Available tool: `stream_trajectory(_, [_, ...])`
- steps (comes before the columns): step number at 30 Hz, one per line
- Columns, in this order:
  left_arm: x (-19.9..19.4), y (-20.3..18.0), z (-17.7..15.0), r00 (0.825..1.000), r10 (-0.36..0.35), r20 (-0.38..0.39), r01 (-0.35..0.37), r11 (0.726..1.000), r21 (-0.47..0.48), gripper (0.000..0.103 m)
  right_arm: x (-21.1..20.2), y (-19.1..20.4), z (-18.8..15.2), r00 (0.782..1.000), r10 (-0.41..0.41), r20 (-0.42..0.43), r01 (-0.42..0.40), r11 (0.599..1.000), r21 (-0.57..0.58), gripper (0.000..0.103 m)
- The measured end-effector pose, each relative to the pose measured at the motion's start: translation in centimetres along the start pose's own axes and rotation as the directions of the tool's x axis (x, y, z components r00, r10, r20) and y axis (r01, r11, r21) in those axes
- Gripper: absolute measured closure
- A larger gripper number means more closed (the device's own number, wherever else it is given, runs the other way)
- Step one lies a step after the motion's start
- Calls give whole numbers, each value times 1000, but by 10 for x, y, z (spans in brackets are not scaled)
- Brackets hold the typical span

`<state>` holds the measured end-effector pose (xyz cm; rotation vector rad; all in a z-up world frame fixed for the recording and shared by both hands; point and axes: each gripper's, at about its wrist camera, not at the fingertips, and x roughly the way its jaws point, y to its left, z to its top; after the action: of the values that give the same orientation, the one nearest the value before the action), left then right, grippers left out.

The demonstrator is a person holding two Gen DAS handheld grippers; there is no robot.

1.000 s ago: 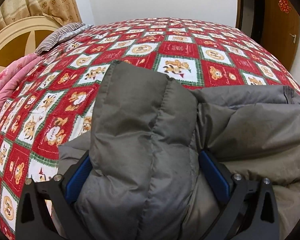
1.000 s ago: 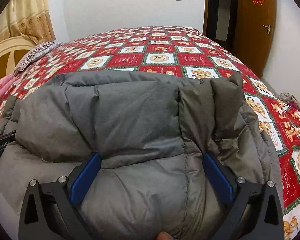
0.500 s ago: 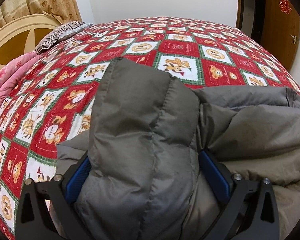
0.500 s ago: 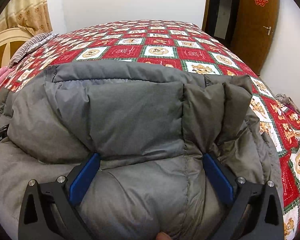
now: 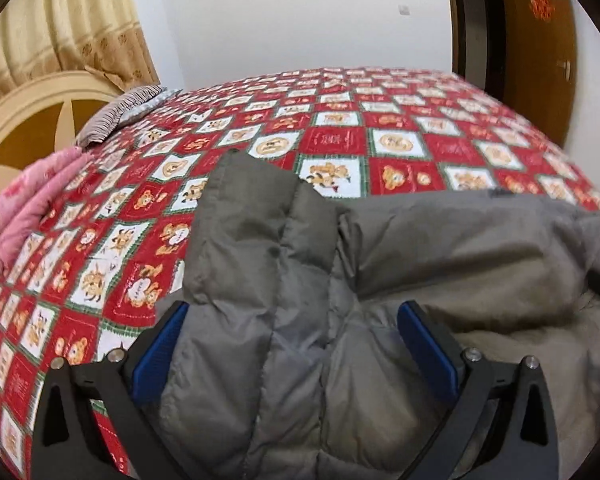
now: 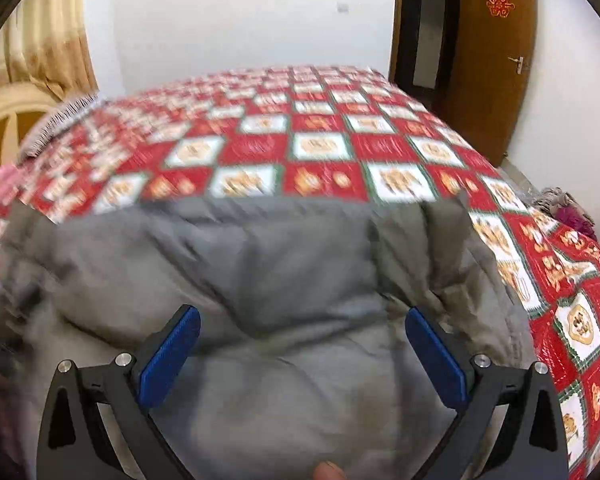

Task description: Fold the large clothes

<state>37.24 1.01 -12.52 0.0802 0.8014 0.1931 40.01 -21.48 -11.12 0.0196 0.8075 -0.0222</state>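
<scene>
Grey down jacket (image 5: 284, 280) bulges between both wide-spread hand-held grippers, left (image 5: 292, 320) and right (image 6: 302, 324), so lower both sides evenly onto the bed (image 5: 340, 136).

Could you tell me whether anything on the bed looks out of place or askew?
Mostly no. The grey puffer jacket lies bunched rather than flat on the bedspread, one padded section doubled over the rest. No damage shows; the right wrist view is blurred.

Grey puffer jacket (image 5: 380, 272), bunched on bed
</scene>
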Motion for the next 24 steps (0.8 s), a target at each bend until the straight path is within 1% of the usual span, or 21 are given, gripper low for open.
stream_trajectory(1, [9,-1,-2,1000,19,-15,-19,1000,-1,0,1,7,3,1000,12,-5,-12,1000,-9,1])
stream_trajectory(2, [15,0,-3,999,23,-30,-23,1000,-12,0,5,17,6,1000,15,-17,-15,999,-32,1])
stream_trajectory(4, [24,5,-6,999,14,-43,-16,999,-49,0,17,29,5,999,-13,-37,10,997,-73,1])
stream_trajectory(7, [24,9,-7,1000,-2,-26,0,997,-76,0,49,42,-5,990,-42,-137,26,993,-111,1])
stream_trajectory(10, [29,7,-8,999,-6,-36,3,996,-88,0,59,53,-9,986,-86,-146,62,984,-166,1])
stream_trajectory(14, [36,4,-8,998,-3,-62,-2,996,-88,0,68,54,-8,983,-89,-163,60,982,-177,1])
stream_trajectory(18, [33,5,-9,997,-9,-80,3,997,-79,0,62,50,-7,980,-80,-184,47,983,-176,1])
stream_trajectory(20, [23,10,-11,996,-18,-92,10,996,-87,0,47,47,-11,980,-78,-181,47,985,-168,1])
stream_trajectory(22, [2,11,-16,999,-19,-48,15,997,-72,0,22,44,-21,987,-60,-148,31,982,-187,1])
stream_trajectory(23, [-6,8,-19,1000,-11,-19,10,999,-45,0,12,44,-28,988,-68,-136,39,978,-207,1])
stream_trajectory(24, [-8,2,-22,1000,0,-7,0,1000,-19,0,6,43,-34,989,-73,-130,45,977,-208,1])
